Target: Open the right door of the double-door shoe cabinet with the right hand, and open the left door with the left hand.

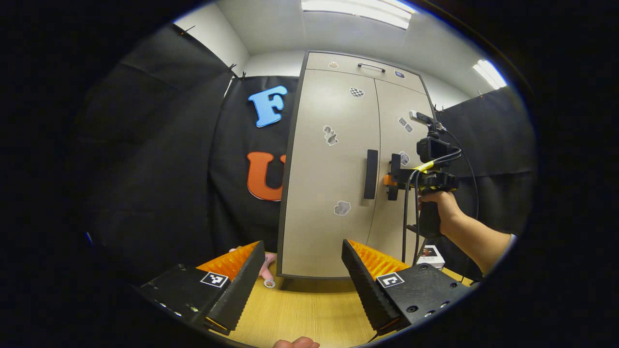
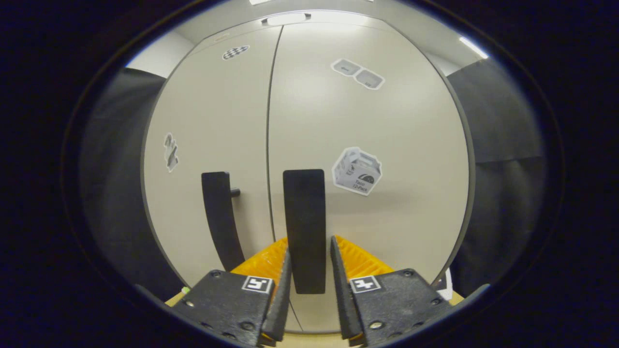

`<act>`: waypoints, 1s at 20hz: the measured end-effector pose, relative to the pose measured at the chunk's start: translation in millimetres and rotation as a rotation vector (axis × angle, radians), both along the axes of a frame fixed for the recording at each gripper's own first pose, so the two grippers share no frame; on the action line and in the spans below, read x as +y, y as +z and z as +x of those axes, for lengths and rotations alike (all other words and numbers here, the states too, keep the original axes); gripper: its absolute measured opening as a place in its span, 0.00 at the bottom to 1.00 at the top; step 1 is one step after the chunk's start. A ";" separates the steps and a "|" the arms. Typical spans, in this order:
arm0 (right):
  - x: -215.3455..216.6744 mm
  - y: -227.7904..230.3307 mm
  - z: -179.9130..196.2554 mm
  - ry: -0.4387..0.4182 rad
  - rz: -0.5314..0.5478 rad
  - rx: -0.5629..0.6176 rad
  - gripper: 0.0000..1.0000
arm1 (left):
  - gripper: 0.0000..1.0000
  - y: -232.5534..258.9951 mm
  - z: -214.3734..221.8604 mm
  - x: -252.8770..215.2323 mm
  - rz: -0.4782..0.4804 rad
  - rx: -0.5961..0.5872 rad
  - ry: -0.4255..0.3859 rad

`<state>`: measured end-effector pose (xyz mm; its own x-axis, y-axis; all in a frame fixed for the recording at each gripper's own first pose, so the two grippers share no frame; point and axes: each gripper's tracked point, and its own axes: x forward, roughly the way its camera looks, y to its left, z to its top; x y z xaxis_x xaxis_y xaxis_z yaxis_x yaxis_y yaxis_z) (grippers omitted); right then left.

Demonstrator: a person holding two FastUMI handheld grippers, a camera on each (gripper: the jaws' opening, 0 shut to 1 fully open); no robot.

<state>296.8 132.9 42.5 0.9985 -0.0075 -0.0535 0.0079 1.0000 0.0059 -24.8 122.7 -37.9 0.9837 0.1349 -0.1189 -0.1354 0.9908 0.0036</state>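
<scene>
Your right gripper [image 2: 309, 270] sits at the right handle [image 2: 304, 227] of the cabinet [image 1: 329, 232], with the handle standing upright between its two fingers [image 2: 283, 285]. The fingers lie close along both sides of the handle, but you cannot tell whether both press on it. In the left gripper view the same gripper [image 1: 392, 178] shows farther off, held in your right hand [image 1: 437, 203] up against the right door [image 1: 396, 227].

Your left gripper [image 1: 302, 275] hangs back from the cabinet with its jaws wide apart and nothing between them. It points at the lower part of the left door [image 1: 324, 159], well short of the left handle [image 1: 371, 174].

Both doors are shut, the seam between them closed. The cabinet stands on a wooden table [image 1: 300, 314], with a small box [image 1: 430, 256] just beside its right corner and a pink thing [image 1: 266, 270] at its left.
</scene>
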 end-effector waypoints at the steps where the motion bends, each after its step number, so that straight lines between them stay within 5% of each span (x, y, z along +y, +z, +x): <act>1: 0.7 -1.2 0.1 0.004 -0.018 0.002 0.32 | 0.95 1.1 0.3 0.5 0.002 -0.003 0.001; 5: 1.0 -1.6 -1.1 0.007 -0.023 0.011 0.22 | 0.95 3.2 0.9 -1.8 0.011 -0.007 -0.003; 20: -21.7 4.0 -87.7 0.124 -0.005 0.044 0.19 | 0.95 19.0 -5.4 -44.4 0.069 -0.042 -0.048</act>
